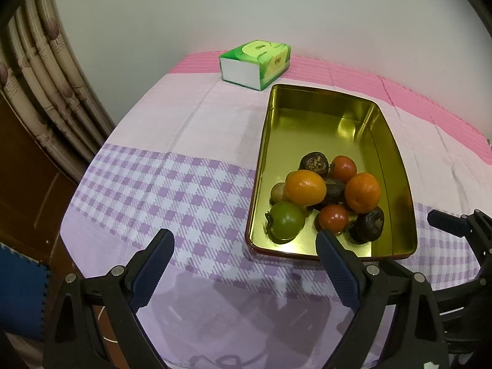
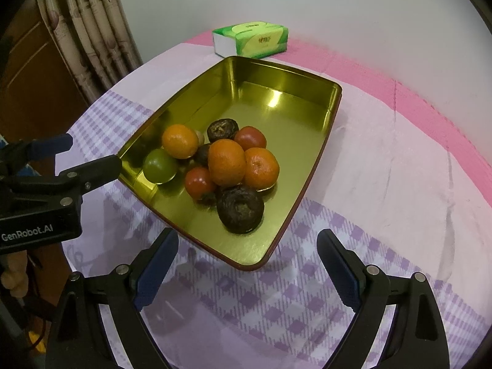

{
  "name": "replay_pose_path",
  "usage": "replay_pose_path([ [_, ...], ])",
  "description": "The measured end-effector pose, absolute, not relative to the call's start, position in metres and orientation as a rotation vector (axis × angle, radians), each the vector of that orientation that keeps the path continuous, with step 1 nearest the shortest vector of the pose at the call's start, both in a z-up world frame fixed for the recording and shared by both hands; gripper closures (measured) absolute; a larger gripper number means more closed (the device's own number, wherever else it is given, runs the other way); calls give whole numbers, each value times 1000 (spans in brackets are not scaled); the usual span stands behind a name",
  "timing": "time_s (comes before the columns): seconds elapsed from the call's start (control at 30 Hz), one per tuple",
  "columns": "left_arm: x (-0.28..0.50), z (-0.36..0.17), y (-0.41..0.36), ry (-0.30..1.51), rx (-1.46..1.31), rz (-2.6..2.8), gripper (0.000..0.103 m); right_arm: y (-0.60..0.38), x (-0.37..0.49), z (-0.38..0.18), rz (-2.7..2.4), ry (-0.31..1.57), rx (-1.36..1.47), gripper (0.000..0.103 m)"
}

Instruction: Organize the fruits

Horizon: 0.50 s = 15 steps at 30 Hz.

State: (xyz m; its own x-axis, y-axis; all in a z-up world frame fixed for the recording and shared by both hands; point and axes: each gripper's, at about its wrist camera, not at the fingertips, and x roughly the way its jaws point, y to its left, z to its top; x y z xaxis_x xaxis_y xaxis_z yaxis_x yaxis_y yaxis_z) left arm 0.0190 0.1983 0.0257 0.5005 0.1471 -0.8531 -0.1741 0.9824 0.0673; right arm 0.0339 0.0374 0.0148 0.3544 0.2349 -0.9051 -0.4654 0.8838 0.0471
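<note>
So, mixed round fruits (image 2: pixel 224 166) sit heaped in the shiny gold rectangular metal tin (image 2: pixel 307 160), likely gathered there. Left gripper (image 1: pixel 244 253) and right gripper (image 2: pixel 247 253) hover near it, jaws apart, empty.

Both wrist views over tray (image 1: pixel 399 184)

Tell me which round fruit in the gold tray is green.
The green fruit at the tray's near left corner, beside the left gripper. All other fruits are orange, red or dark brown.

Fruits (image 2: pixel 227 163) heaped in gold tin (image 2: pixel 295 129), tongs (image 2: pixel 247 243) spread wide.
</note>
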Motion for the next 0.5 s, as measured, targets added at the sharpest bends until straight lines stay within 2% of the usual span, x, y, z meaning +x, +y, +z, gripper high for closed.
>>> replay_pose_path([
  [0.5, 19, 25, 197, 1030, -29, 195, 11, 38, 34, 12, 458, 1131, -234, 12],
])
